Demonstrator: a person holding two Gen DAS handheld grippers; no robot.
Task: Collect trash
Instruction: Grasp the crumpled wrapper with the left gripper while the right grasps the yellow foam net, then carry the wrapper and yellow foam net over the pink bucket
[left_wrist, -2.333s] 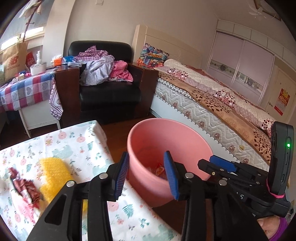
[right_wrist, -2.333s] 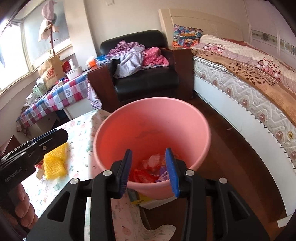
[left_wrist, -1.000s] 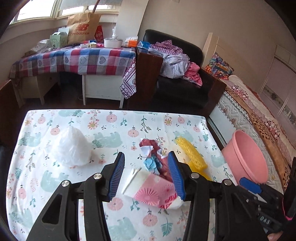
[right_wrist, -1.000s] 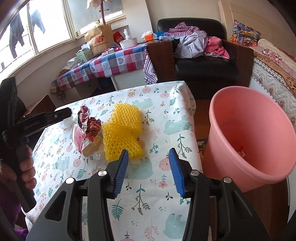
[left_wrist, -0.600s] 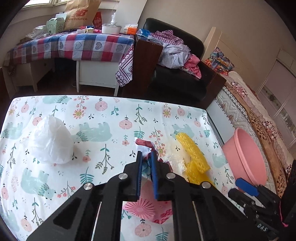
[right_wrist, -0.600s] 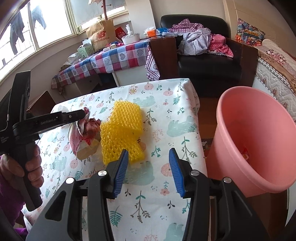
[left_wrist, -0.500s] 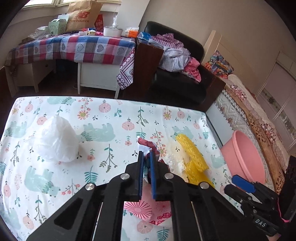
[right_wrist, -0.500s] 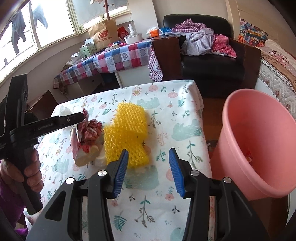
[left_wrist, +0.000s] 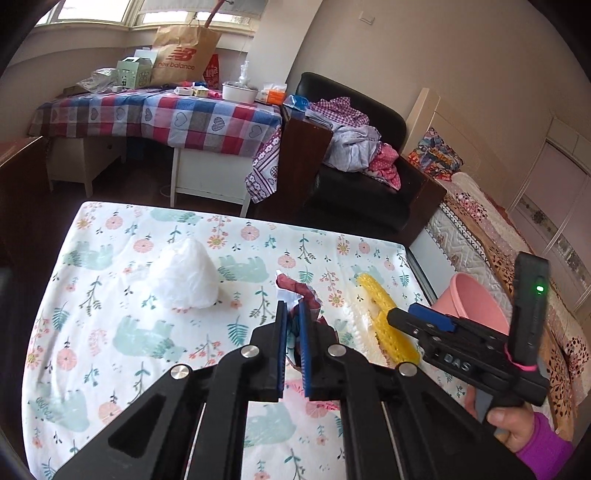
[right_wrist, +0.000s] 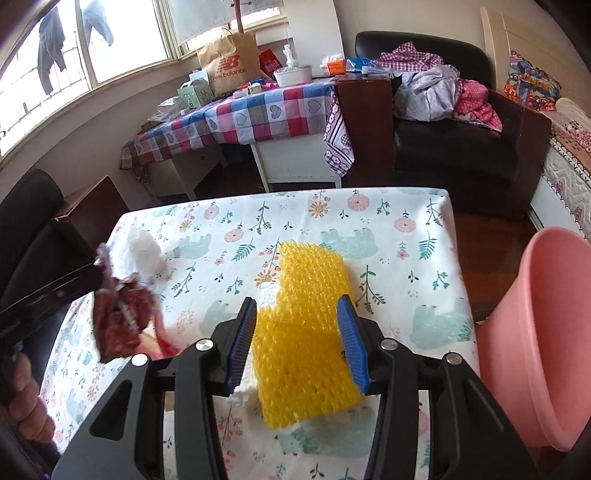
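Right wrist view shows the table (right_wrist: 406, 236) with a pink bucket (right_wrist: 546, 332) just beside its edge, some trash already at the bottom of it as I judge, and three pieces not yet in. Yellow mesh (right_wrist: 306, 332) lies on the cloth between the spread jaws of the right gripper (right_wrist: 297, 343), pads not pressing it, and a white bag (left_wrist: 186, 277) sits untouched further back. Smallest is the dark red wrapper (right_wrist: 123, 317), lifted off the table and pinched by the left gripper (left_wrist: 290, 347), whose jaws are nearly together.

Yellow mesh (right_wrist: 306, 332), pink bucket (right_wrist: 554, 325)
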